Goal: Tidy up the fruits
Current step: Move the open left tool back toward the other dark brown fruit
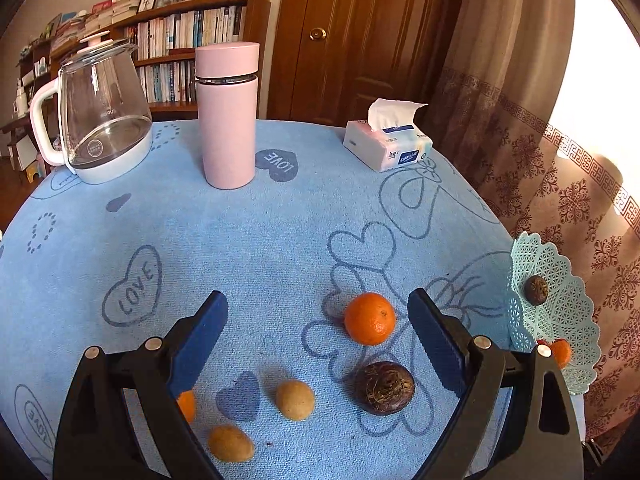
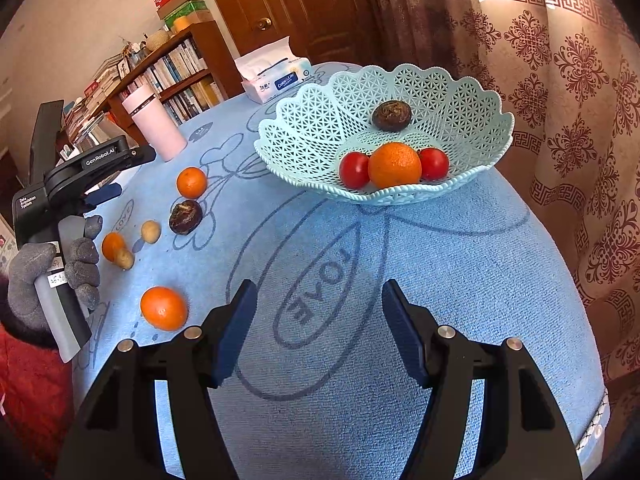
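A pale green lattice basket [image 2: 460,92] stands at the table's right and holds an orange [image 2: 395,164], two red tomatoes [image 2: 354,170] and a dark brown fruit [image 2: 391,115]; its edge shows in the left wrist view [image 1: 560,280]. On the cloth lie loose fruits: an orange [image 1: 370,319], a dark brown fruit [image 1: 385,388], two small tan fruits [image 1: 295,399], and a partly hidden orange [image 1: 187,405]. Another orange [image 2: 164,307] lies nearer the front. My left gripper [image 1: 318,344] is open above these fruits. My right gripper [image 2: 316,328] is open and empty over bare cloth.
A pink flask [image 1: 228,116], a glass kettle [image 1: 100,116] and a tissue pack [image 1: 386,144] stand at the table's far side. A curtain [image 2: 568,120] hangs close behind the basket. The blue cloth [image 2: 360,260] covers a round table.
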Demonstrator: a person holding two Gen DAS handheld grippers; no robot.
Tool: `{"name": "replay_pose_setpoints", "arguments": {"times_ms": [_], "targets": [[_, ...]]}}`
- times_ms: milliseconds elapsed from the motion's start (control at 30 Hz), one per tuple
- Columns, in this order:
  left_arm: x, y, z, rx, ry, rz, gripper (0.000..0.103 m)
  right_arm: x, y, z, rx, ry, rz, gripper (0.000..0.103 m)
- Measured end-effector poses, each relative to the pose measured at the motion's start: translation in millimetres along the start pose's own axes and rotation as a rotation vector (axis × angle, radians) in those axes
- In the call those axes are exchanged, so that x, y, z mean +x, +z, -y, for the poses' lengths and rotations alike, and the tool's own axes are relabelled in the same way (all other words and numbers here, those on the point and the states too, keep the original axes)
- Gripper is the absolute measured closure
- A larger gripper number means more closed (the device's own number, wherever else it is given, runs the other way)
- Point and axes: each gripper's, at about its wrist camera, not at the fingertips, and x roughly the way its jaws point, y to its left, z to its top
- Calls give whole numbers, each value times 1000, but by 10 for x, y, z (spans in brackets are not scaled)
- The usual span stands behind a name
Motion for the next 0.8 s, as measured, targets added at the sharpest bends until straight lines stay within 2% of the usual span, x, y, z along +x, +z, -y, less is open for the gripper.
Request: {"name": "replay_pose_setpoints", "arguments": {"times_ms": [400,567,800], "targets": [[401,-51,303,99,-12,-110,13,10,-9,-12,-6,6,-9,36],[567,-64,351,123,-16,-149,24,10,-14,-17,-7,5,-10,36],[736,-65,357,114,-45,-198,47,37,-31,-55,-17,1,-18,36]]}}
